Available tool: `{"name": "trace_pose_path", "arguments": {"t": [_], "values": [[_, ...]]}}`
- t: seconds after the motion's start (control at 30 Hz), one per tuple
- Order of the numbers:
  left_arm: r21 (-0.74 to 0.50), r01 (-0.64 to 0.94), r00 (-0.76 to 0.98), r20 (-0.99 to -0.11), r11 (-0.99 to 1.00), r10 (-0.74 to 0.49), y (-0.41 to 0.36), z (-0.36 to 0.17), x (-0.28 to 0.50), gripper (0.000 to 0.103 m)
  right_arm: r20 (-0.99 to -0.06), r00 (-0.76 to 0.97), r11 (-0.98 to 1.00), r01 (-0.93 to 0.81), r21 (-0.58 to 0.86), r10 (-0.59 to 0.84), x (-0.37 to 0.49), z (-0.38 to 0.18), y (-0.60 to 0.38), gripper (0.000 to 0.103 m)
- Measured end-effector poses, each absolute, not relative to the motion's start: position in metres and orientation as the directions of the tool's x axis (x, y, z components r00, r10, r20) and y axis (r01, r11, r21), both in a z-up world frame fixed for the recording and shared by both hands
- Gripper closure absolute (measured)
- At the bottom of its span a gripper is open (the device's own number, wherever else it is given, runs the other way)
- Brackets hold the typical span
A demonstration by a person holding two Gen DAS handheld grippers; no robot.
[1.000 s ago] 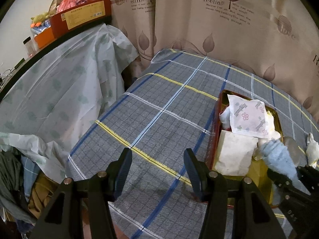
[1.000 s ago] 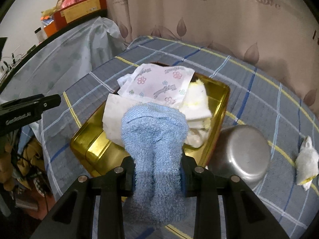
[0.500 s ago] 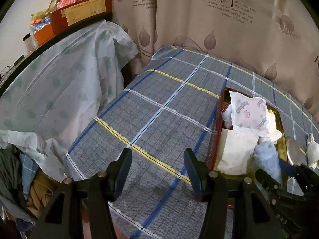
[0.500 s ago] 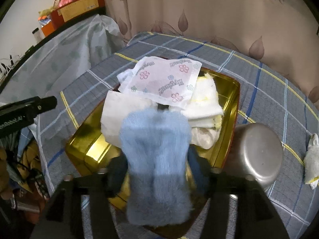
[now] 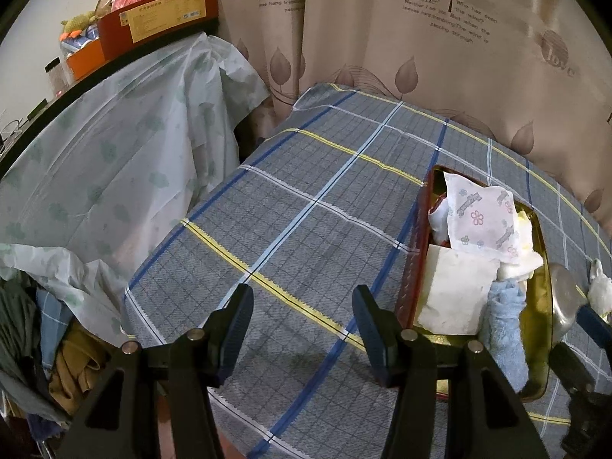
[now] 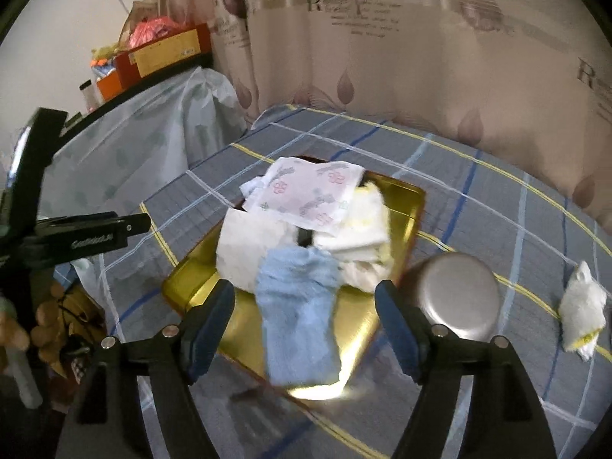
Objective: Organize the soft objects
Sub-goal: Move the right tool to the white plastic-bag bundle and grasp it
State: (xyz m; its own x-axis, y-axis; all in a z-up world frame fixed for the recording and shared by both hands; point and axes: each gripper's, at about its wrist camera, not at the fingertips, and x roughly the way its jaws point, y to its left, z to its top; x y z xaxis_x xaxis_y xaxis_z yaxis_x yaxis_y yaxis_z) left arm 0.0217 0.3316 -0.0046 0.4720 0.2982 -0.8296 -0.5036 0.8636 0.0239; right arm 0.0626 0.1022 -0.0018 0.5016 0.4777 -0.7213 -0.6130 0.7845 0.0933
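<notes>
The release step looks in hand: the right gripper (image 6: 304,321) is opening, its jaws clear of the blue towel (image 6: 296,313) lying over the gold tin's (image 6: 405,206) near rim; the left gripper (image 5: 302,325) hangs apart, empty; next, probably the white wad (image 6: 583,315) beyond the steel bowl (image 6: 457,298).

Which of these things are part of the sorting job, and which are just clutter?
Job: gold tray, blue towel, floral packet, white cloths, stray white bundle.
Clutter: metal bowl, red box, clothes pile.
</notes>
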Motion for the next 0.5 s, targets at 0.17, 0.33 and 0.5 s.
{"name": "trace_pose_path", "arguments": {"t": [0.17,0.33,0.5], "values": [[0.008,-0.498,0.469,-0.839,0.867,0.277,0.330,-0.005,0.023,0.048,-0.714,0.538,0.819,-0.567,0.088,0.449,0.059,0.002,0.056,0.030],[0.026,-0.501,0.470,-0.831,0.865,0.297,0.325,-0.003,0.023,0.048,-0.721,0.608,0.892,-0.450,0.031,0.332,0.070,-0.002,-0.019,0.030],[0.033,-0.494,0.469,-0.831,0.869,0.298,0.319,-0.001,0.025,0.048,-0.723,0.666,0.967,-0.254,0.010,0.182,0.091,-0.006,-0.111,0.030]]}}
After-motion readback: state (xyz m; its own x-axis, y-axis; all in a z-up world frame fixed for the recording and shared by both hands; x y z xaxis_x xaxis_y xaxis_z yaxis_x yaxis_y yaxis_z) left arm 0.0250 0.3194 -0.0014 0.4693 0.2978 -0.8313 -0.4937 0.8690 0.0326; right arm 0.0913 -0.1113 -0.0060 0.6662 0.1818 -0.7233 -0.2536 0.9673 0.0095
